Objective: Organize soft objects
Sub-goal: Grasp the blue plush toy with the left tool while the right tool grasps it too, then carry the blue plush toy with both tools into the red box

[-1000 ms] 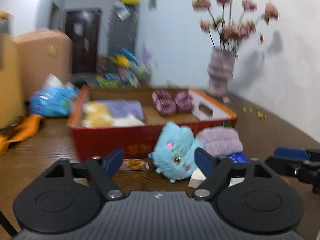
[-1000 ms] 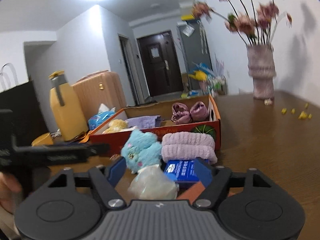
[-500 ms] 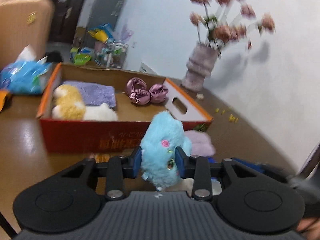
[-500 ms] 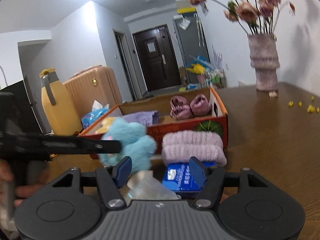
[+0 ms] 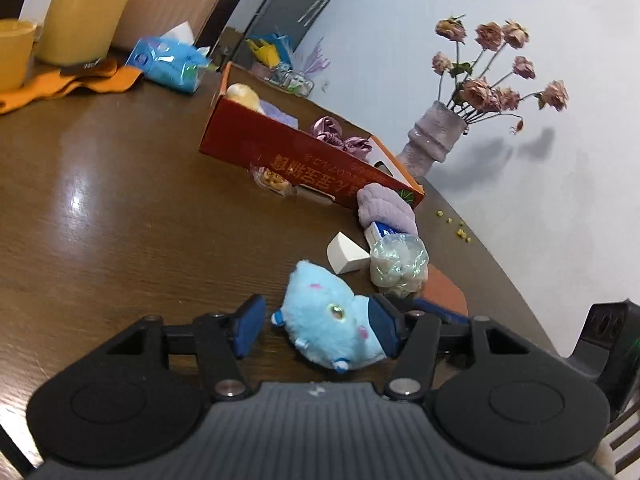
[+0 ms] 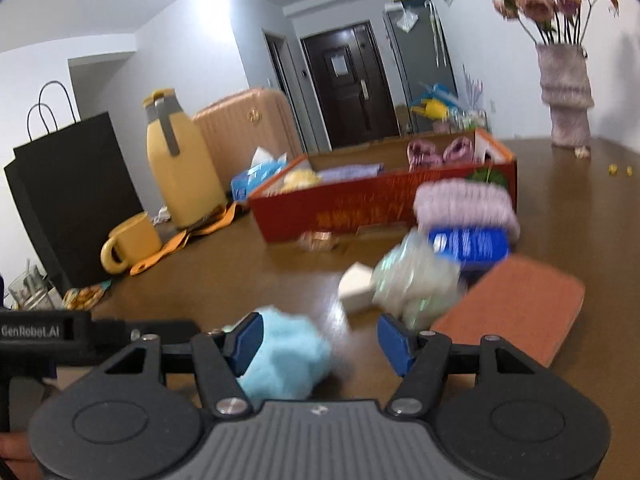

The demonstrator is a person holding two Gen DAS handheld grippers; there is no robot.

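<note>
A blue plush toy (image 5: 326,322) lies on the brown table between the fingers of my left gripper (image 5: 316,326), which is open around it; the right pad touches the plush, the left pad stands apart. In the right wrist view the plush (image 6: 286,354) sits low and left, against the left finger of my open, empty right gripper (image 6: 320,338). A red cardboard box (image 5: 304,160) farther back holds a yellow plush, a lilac cloth and purple scrunchies (image 5: 336,134). A lilac folded towel (image 5: 384,210) lies beside the box.
A crinkled clear bag (image 5: 398,262), a white wedge sponge (image 5: 346,254), a blue packet (image 6: 468,244) and a terracotta pad (image 6: 516,308) lie nearby. A vase of dried flowers (image 5: 434,142), yellow jug (image 6: 182,172), mug (image 6: 130,242), black bag (image 6: 68,196) and tissue pack (image 5: 168,60) ring the table.
My left gripper, shut on the blue plush and holding it up half a second ago, has tilted, come back toward the near table and opened; the plush now lies on the table.
</note>
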